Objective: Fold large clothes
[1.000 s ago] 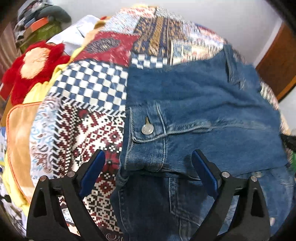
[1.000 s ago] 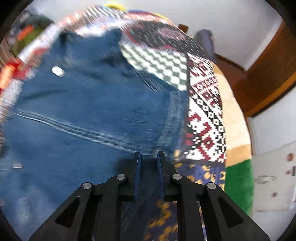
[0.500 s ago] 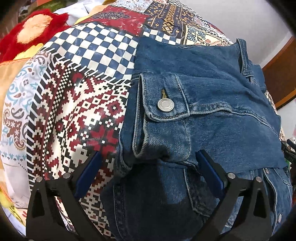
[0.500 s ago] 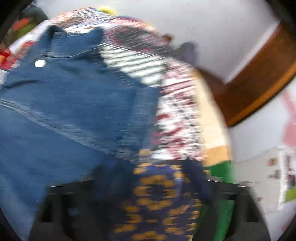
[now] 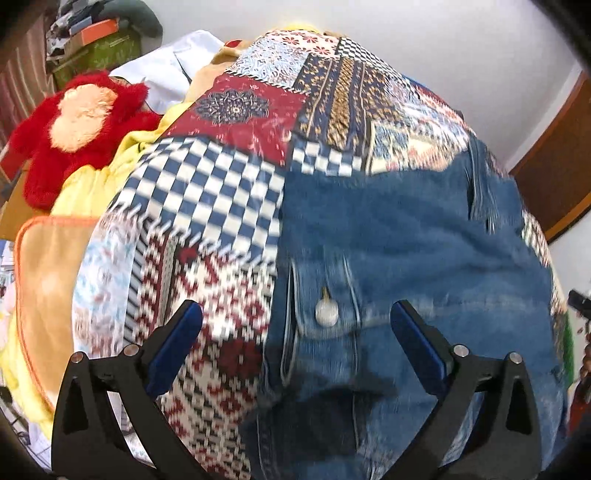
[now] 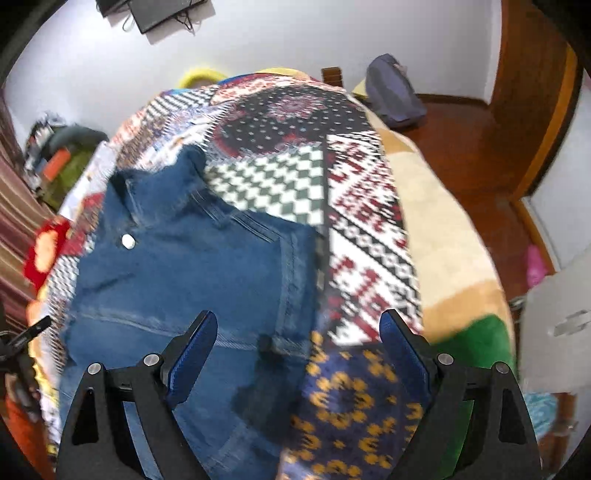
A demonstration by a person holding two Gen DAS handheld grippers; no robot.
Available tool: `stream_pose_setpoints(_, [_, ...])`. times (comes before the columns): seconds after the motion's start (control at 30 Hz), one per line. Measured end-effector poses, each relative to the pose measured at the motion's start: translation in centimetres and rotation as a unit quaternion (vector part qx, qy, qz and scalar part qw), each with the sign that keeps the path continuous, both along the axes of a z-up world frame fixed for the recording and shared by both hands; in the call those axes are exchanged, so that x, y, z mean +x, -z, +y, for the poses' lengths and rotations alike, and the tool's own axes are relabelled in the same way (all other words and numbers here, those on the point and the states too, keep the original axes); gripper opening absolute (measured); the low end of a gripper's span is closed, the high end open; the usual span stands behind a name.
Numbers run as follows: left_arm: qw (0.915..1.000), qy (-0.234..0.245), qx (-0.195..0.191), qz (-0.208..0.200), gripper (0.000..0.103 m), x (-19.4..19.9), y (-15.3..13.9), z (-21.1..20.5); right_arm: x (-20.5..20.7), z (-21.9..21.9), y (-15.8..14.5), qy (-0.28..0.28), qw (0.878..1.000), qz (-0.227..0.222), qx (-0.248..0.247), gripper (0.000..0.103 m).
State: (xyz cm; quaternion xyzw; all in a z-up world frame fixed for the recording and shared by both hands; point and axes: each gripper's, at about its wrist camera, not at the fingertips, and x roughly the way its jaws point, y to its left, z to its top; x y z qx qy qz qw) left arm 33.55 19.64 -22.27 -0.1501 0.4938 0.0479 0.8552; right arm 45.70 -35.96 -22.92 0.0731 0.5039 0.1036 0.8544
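Blue denim jacket [image 5: 399, 229] folded flat on patchwork patterned bedspread [image 5: 207, 206], left gripper [image 5: 295, 325] released above it, right gripper [image 6: 295, 332] released, both empty

Denim jacket [image 5: 406, 240]: lower portion cut off at 6 o'clock in both views. Patchwork quilt [image 6: 369, 236]: pattern motion-blurred. Wall-mounted dark object [image 6: 162, 11]: cropped at 12 o'clock.

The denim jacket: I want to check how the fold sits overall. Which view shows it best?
The right wrist view: the denim jacket shows from collar to folded edge. The left wrist view is closer and blurred, showing mainly its pocket flap and metal button.
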Motion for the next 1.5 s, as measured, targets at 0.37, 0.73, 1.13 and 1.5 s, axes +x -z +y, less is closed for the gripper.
stream_pose_setpoints(0.37, [0.9925, -0.018, -0.103, 0.063, 0.074, 10.2, 6.1, 3.2, 5.7, -0.1, 4.3, 0.016, 0.995, 0.061, 0.084, 0.081])
stream_pose_setpoints(0.73, [0.9958, 0.003, -0.086, 0.032, 0.024, 14.0, 6.6, 1.7, 6.8, 0.2, 5.7, 0.003, 0.994, 0.048, 0.097, 0.016])
stream_pose_setpoints(1.13, [0.9978, -0.034, 0.049, 0.028, 0.006, 13.5, 3.7, 2.8, 13.2, 7.1, -0.5, -0.065, 0.996, -0.051, -0.015, 0.013])
stream_pose_setpoints(1.5, [0.9947, -0.029, 0.09, 0.039, 0.009, 14.0, 4.6, 3.0, 17.5, 9.9, 3.7, -0.065, 0.991, -0.054, -0.099, 0.014])
